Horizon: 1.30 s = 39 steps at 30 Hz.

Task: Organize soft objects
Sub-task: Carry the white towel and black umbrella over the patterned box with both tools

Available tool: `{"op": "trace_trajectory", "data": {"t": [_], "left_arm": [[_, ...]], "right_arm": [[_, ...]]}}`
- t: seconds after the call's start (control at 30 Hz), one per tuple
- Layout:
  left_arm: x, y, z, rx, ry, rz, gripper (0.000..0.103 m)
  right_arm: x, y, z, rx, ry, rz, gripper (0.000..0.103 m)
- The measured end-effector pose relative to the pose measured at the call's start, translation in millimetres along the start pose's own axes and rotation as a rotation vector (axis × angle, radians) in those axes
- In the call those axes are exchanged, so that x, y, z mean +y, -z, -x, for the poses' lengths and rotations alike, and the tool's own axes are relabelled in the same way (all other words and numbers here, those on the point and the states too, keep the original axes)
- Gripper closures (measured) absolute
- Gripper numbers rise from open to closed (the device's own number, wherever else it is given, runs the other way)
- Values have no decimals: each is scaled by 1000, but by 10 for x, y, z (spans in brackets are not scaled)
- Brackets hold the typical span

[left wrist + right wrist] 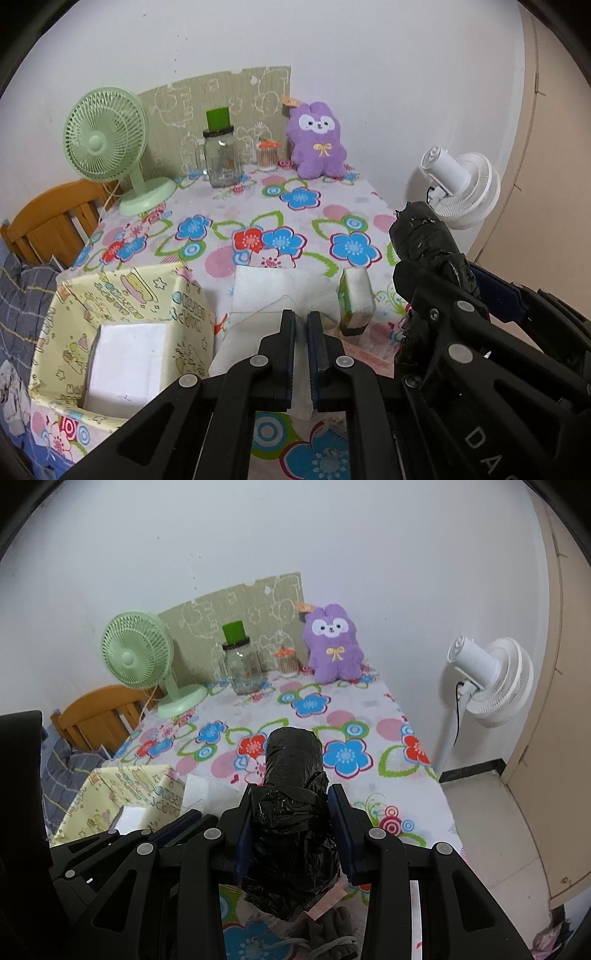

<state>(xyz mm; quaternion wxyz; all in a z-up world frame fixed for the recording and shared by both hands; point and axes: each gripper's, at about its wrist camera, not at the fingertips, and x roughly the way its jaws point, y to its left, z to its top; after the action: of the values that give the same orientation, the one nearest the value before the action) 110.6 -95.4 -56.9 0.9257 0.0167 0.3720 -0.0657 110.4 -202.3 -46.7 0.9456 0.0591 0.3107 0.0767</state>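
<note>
Black bag roll [291,812] gripped, R claw [291,827] | L claw [303,347] shut on tissue [280,295] | gloves [328,938] R view only

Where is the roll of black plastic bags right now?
The roll of black plastic bags is clamped in the right gripper, held above the flowered tablecloth; in the left wrist view it shows at right, beside the left gripper.

A green fan [105,147] is set at the desk's [332,218] far left corner, near a glass jar [221,157] with a green block on its lid. A white fan [491,681] is seen off the desk's right edge, and a wooden chair [55,221] at its left.
</note>
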Motion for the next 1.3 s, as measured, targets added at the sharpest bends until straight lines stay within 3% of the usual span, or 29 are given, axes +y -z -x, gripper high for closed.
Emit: {"op": "trace_trajectory", "data": {"t": [0.63, 1.3], "left_arm": [[101, -119, 485, -103, -22, -17, 100], [674, -82, 570, -113, -82, 14, 100]], "right_arm": [[219, -167, 452, -91, -10, 34, 61], [803, -199, 305, -76, -47, 79, 61]]}}
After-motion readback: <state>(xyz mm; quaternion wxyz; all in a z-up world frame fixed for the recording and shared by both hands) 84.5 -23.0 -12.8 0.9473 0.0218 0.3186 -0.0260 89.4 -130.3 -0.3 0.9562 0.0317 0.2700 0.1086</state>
